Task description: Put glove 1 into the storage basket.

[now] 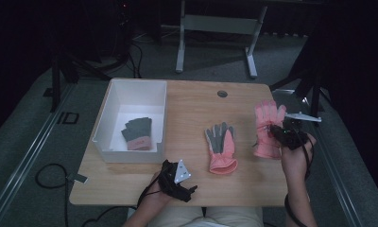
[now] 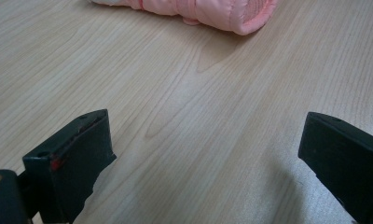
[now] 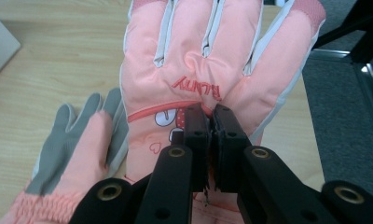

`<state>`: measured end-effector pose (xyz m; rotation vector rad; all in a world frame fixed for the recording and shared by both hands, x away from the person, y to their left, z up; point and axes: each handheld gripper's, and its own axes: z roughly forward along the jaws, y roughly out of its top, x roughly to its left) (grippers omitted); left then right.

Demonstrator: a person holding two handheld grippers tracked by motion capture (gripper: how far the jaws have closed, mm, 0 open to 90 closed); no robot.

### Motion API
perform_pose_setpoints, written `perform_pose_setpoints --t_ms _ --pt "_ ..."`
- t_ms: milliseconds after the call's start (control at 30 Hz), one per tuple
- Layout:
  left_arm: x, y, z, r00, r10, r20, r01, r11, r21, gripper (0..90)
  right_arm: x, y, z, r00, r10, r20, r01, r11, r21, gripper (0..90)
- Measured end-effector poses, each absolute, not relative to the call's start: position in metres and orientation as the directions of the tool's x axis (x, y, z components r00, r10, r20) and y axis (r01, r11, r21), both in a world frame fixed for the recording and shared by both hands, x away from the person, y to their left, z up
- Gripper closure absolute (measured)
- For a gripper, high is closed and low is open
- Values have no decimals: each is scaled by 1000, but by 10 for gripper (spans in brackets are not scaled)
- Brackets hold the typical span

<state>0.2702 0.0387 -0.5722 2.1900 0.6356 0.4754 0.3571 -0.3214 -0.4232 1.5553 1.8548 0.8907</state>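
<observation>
Your right gripper [image 3: 208, 116] pinches the pink ski glove [image 1: 267, 127] at the worktop's [image 1: 192, 109] three o'clock; your left gripper [image 2: 203, 154], jaws apart, rests at seven o'clock, the second glove [image 1: 221, 146] lying mid-worktop

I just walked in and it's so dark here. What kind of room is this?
Probably a lab or recording studio, not a home: black drapes surround a lone wooden table, cables trail over grey carpet, and a person works handheld grippers, the right gripper pinching a pink ski glove.
</observation>
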Motion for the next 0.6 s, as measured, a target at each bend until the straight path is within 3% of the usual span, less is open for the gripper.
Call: perform_pose_setpoints --t_ms 133,200,600 --pt "270 39 -572 806 579 125 286 -566 773 25 355 -320 -438 -171 985 1 648 111 754 859" --pt "271 38 -572 806 578 123 286 -564 774 25 360 -322 -465 -149 988 28 696 85 713 859" --pt "269 39 -573 803 582 126 287 -563 775 25 386 -319 -509 -149 989 13 756 105 646 857"
